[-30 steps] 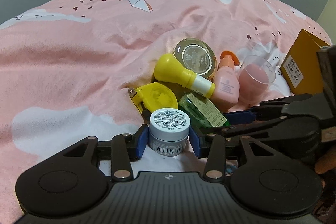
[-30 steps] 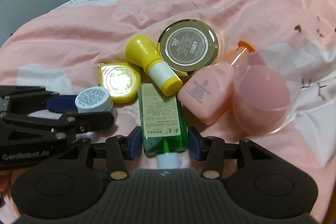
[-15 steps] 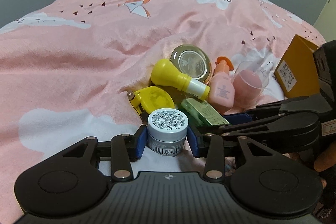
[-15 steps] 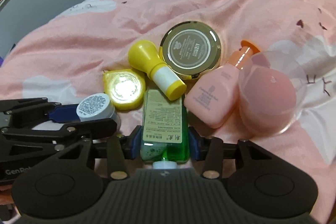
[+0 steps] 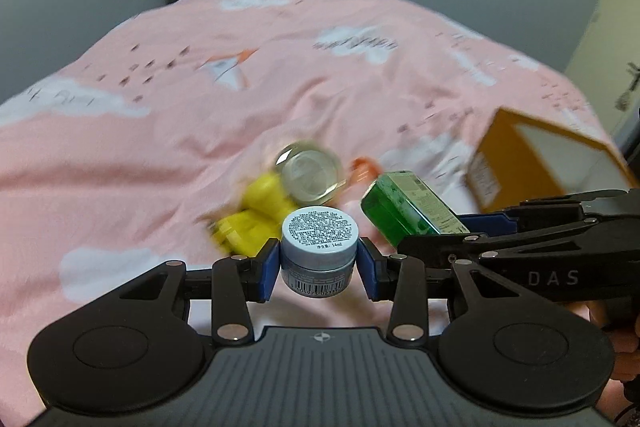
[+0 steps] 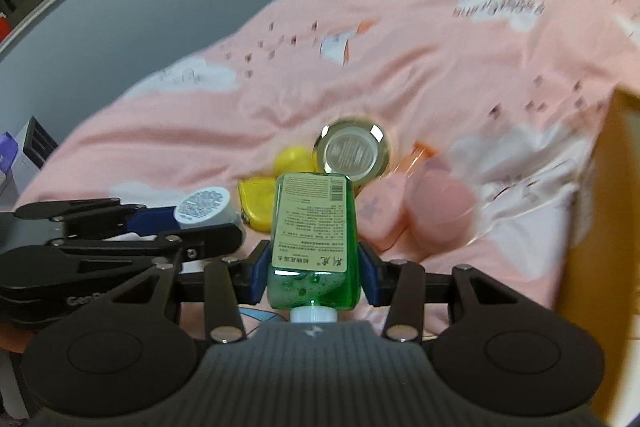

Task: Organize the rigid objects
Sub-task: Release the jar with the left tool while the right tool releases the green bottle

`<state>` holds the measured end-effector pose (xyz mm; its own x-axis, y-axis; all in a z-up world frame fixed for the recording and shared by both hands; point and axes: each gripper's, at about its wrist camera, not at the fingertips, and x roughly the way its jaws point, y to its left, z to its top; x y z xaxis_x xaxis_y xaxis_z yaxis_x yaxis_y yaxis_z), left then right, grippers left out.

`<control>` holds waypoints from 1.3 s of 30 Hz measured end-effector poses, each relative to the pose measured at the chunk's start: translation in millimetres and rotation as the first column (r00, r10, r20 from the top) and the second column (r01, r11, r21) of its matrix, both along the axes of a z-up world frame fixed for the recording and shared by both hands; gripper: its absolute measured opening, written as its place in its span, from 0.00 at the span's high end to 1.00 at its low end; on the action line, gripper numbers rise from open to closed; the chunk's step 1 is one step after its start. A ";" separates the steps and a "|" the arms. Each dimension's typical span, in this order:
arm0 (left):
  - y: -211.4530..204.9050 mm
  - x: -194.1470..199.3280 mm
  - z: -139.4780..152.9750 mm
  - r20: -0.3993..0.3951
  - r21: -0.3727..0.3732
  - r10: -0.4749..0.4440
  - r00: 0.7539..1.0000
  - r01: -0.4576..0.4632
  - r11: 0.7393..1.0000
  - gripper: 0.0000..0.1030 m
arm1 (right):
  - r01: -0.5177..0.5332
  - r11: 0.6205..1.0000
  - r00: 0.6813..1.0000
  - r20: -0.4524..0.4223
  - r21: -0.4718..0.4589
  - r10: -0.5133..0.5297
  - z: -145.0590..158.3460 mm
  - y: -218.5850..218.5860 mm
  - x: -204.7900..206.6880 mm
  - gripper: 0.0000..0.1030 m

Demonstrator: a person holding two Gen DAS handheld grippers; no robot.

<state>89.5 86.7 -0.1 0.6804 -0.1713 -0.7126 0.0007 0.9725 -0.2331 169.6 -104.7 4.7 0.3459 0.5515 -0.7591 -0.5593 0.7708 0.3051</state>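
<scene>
- The small grey jar sits upright between the blue pads of the left gripper; the pads press on its sides, so it is pinched and held clear of the pink bedspread.
- The green bottle is clamped at its lower body by the right gripper; its long axis runs straight out along the fingers, white cap toward the camera, base pointing away.
- Both loads hang above the pile: yellow items, a round gold tin, a pink bottle; blur hides finer detail.
- The orange box stands to the right, nearer the right gripper; I judge it the likely destination, so the bottle goes first, base leading; the jar must travel further.
</scene>
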 end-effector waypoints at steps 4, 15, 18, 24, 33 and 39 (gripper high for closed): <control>-26.9 8.4 26.7 0.064 -0.003 -0.085 0.994 0.086 0.996 0.55 | 0.049 0.999 0.997 0.067 -0.009 -0.048 35.0 -25.6 -3.2 0.56; -147.9 67.2 71.8 0.143 -0.043 -0.418 0.897 0.427 0.903 0.55 | 0.293 0.948 0.954 0.111 -0.128 -0.280 85.8 -158.5 15.7 0.56; -184.1 87.4 62.1 0.110 -0.023 -0.505 0.856 0.510 0.860 0.55 | 0.347 0.918 0.938 0.086 -0.193 -0.337 76.8 -192.4 28.9 0.56; -235.6 120.3 24.6 -0.048 0.051 -0.650 0.759 0.651 0.757 0.55 | 0.407 0.878 0.902 -0.043 -0.250 -0.430 42.6 -246.2 64.7 0.56; -266.6 145.7 -10.7 -0.261 0.172 -0.711 0.653 0.756 0.631 0.55 | 0.398 0.864 0.867 -0.182 -0.309 -0.464 -9.2 -262.2 114.8 0.56; -275.8 146.6 -18.8 -0.330 0.211 -0.738 0.589 0.808 0.551 0.55 | 0.390 0.860 0.860 -0.204 -0.329 -0.468 -29.9 -262.3 139.9 0.56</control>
<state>236.1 -189.1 -19.0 0.2437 -0.3183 -0.9161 0.7798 0.6259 -0.0101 309.6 -366.9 -25.1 0.2623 0.1578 -0.9520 -0.0800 0.9867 0.1415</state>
